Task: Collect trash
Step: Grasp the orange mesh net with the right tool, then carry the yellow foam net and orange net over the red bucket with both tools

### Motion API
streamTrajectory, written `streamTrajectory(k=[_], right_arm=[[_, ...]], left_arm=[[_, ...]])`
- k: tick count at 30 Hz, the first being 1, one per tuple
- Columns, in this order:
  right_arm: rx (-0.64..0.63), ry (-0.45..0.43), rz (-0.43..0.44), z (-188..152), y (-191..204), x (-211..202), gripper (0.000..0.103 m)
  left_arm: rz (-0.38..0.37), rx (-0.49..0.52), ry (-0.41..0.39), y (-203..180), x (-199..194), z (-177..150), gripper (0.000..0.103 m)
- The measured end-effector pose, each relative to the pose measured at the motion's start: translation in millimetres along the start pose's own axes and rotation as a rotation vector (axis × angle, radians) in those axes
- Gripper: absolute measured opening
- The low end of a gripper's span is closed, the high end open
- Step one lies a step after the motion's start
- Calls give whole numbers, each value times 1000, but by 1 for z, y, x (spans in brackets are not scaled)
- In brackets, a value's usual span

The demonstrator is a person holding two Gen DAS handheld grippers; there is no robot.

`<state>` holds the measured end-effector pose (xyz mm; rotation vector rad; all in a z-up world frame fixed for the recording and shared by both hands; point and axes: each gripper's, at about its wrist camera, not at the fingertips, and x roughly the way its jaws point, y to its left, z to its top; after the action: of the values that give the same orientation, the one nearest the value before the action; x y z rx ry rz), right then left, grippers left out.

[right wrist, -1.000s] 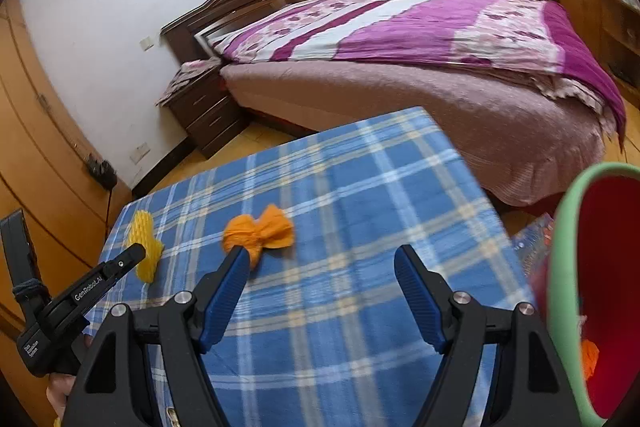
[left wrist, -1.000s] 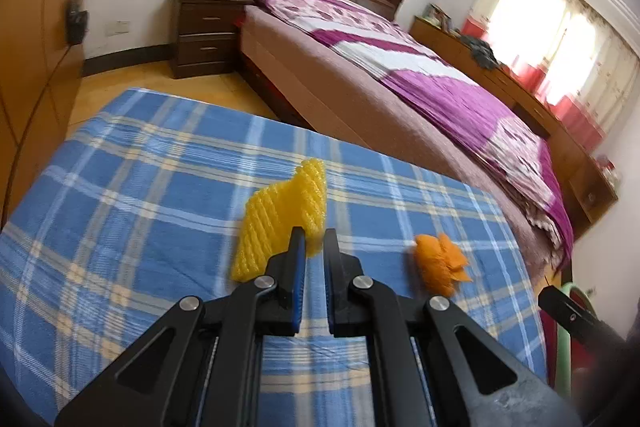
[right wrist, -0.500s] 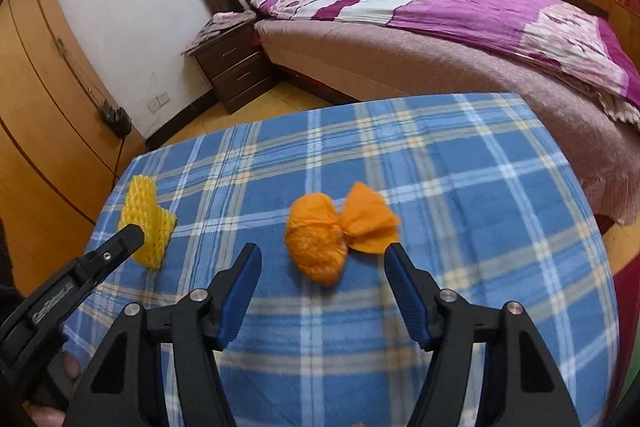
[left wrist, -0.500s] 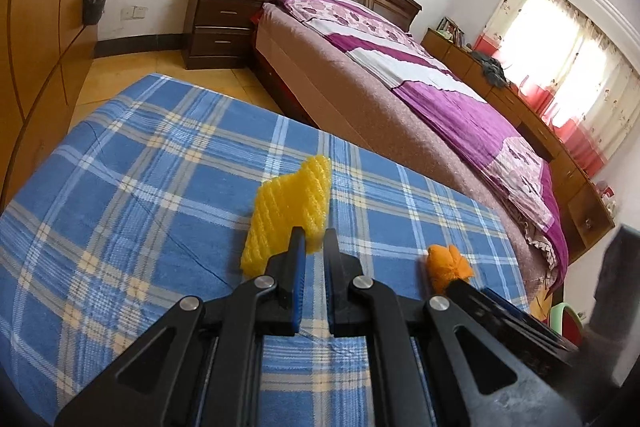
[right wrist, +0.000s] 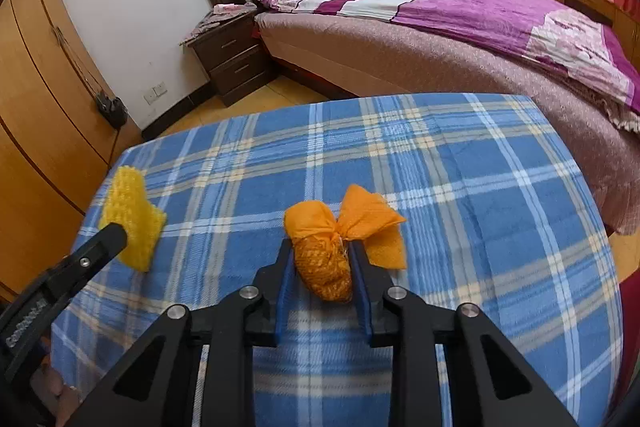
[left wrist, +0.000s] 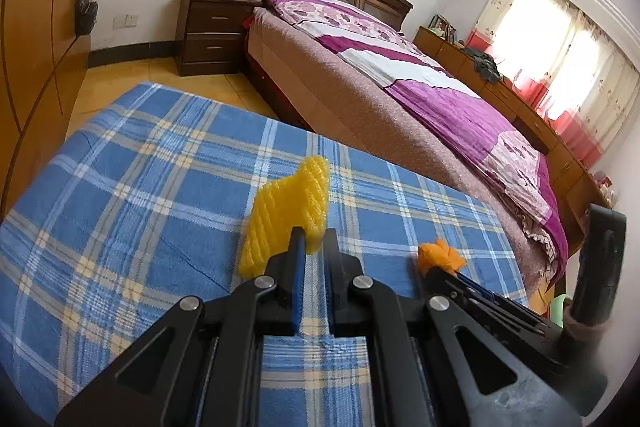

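You get bright daylight from the window (left wrist: 560,39), which is blown out to glare. Both views bow strongly, with black corners. Shadows are soft; nearest gripper parts look slightly blurred.

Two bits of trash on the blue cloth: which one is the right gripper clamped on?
The orange mesh bundle, knotted with flared ends; the right gripper has just closed on it. The flat yellow foam net sits in the left gripper.
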<state>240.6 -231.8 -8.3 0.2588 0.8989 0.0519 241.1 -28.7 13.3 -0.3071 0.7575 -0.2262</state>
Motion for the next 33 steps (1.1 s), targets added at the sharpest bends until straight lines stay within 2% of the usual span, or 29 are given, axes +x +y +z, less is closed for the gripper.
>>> streamTrajectory(k=[7,15,22,33], right_arm=[[36,-37,34,-10,-7,-42,28],[86,-72,73,-24,-25,-95,28],[91,-139,66,-48,-36,-145,28],[135,-235,59,-83,-59,-217,28]], left_arm=[[-12,39,-36,-13,-15,5,7],[-27,86,-66,-36,-55,1,7],[-78,105,-83,-58,-92,-11,7],[-179,141,-70,-95,-138,-39,7]])
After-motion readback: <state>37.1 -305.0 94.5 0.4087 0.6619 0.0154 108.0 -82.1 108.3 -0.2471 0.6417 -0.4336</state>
